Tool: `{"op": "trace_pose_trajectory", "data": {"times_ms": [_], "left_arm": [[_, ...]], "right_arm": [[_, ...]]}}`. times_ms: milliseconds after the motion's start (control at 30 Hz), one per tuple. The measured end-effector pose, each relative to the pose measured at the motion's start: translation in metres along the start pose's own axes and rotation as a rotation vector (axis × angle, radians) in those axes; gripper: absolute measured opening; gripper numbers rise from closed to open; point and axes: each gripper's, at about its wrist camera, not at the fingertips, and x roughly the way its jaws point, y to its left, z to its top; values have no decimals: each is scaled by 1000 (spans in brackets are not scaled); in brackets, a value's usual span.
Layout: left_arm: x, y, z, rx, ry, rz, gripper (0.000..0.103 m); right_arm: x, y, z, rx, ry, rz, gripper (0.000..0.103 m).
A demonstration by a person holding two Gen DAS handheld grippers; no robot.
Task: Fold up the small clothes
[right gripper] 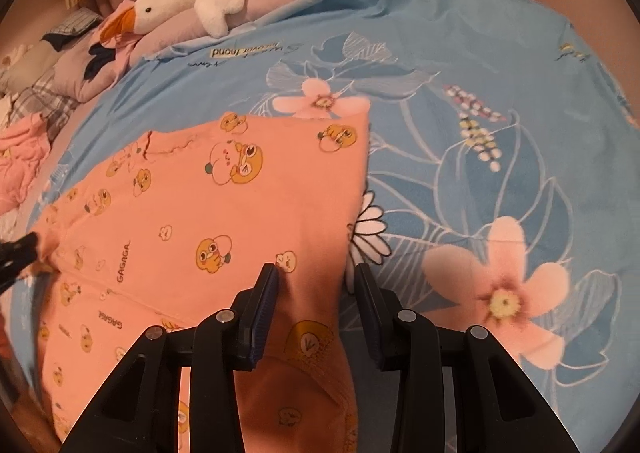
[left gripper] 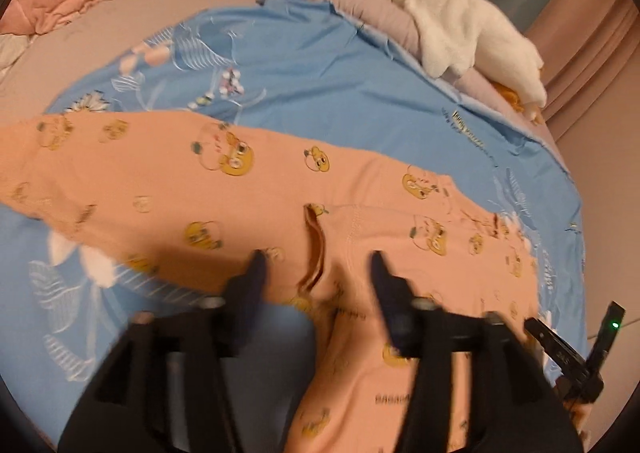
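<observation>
Peach garment (left gripper: 240, 189) on blue sheet (left gripper: 320, 85), plush goose (left gripper: 452, 9) beyond

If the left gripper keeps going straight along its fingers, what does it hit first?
Most likely the orange garment: the left gripper points down at it with jaws open, astride the fold with the darker slit. Nothing else appears in that line, though how far off the cloth lies is unclear.

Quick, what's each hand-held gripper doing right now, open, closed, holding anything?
Left hand-held gripper: open over the peach garment, holding nothing.
Right hand-held gripper: fabric between its fingers; grip cannot be told.
</observation>
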Motion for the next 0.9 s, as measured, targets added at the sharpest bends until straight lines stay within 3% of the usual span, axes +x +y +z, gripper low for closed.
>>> {"op": "trace_pose_trajectory", "data": {"times_ms": [67, 167, 300, 433, 600, 800, 900], "left_arm": [[-17, 7, -1, 0, -24, -2, 76], [-43, 22, -1, -8, -70, 11, 92], [-73, 60, 8, -95, -129, 23, 94], [-94, 90, 16, -183, -187, 93, 94], [-110, 120, 28, -288, -232, 52, 95], [-102, 159, 31, -391, -226, 82, 94], [-96, 184, 31, -459, -231, 93, 92]], "right_arm": [[-8, 1, -2, -4, -18, -12, 40], [-28, 0, -5, 24, -71, -31, 64], [-58, 12, -7, 29, -127, -33, 71], [-89, 42, -4, -69, -185, -109, 73], [-124, 65, 10, -60, -243, -2, 83], [-157, 87, 13, -12, -358, 40, 94], [-158, 94, 7, 19, -382, 39, 94]]}}
